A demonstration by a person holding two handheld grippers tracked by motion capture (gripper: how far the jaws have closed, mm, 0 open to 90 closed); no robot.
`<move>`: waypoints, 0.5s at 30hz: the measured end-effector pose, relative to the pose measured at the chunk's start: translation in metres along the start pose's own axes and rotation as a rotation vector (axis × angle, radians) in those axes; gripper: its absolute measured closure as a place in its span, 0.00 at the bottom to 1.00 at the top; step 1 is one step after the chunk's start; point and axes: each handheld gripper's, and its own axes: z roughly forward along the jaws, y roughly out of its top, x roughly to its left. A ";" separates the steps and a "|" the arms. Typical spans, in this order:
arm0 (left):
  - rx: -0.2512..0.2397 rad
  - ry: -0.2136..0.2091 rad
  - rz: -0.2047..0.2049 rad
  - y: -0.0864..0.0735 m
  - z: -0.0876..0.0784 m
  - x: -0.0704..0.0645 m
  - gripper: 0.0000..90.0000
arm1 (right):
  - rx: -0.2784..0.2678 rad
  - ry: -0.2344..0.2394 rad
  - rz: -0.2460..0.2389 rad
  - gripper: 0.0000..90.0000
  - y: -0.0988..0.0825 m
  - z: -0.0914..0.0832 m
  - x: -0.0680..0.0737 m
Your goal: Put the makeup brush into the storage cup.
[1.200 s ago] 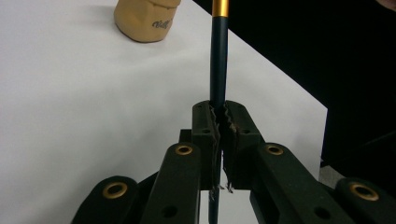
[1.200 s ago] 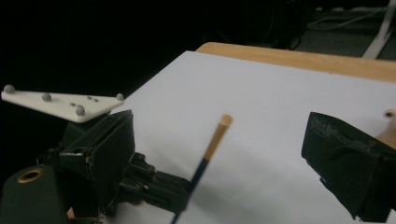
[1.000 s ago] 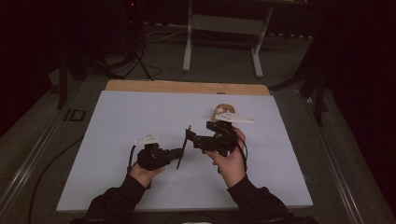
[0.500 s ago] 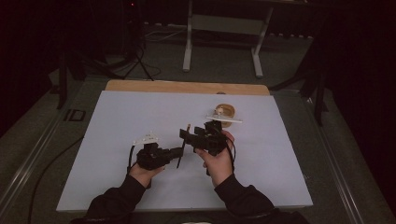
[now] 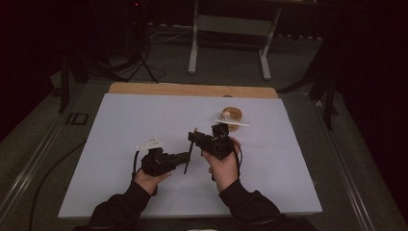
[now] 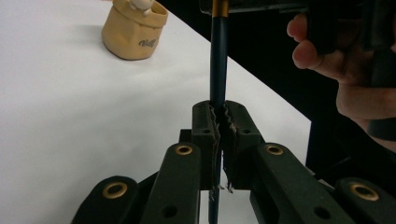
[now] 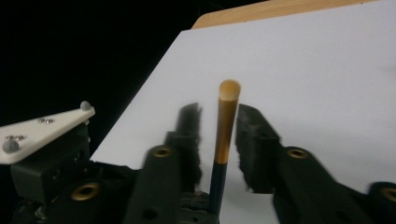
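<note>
A dark blue pencil [image 5: 189,153] with a gold upper end [image 7: 227,116] stands nearly upright above the white table [image 5: 120,125]. My left gripper [image 6: 219,122] is shut on its lower shaft [image 6: 218,60]. From the right, my right gripper [image 7: 218,135] has its jaws on either side of the gold end, open, with a gap on each side; the jaws look blurred. In the high view the left gripper [image 5: 186,156] and right gripper [image 5: 194,137] meet at the pencil near the table's middle.
A small beige pot [image 5: 233,116] with a white stick [image 5: 232,122] across it stands behind the right hand; it is the same beige pot [image 6: 134,29] that the left gripper view has at top left. A wooden strip [image 5: 192,90] runs along the table's far edge.
The right hand has moved left and slightly nearer, away from the beige pot, bringing its jaws around the top of the pencil. The left gripper has stayed put.
</note>
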 end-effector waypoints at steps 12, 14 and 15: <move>0.002 -0.013 0.019 0.000 0.001 0.001 0.93 | 0.000 -0.002 -0.049 0.93 -0.001 0.000 0.001; -0.001 0.014 0.055 -0.001 0.002 -0.002 0.85 | 0.000 0.001 -0.062 0.93 -0.001 0.000 0.002; -0.002 0.013 0.070 -0.001 0.002 -0.004 0.81 | 0.003 0.006 -0.067 0.93 -0.001 0.000 0.002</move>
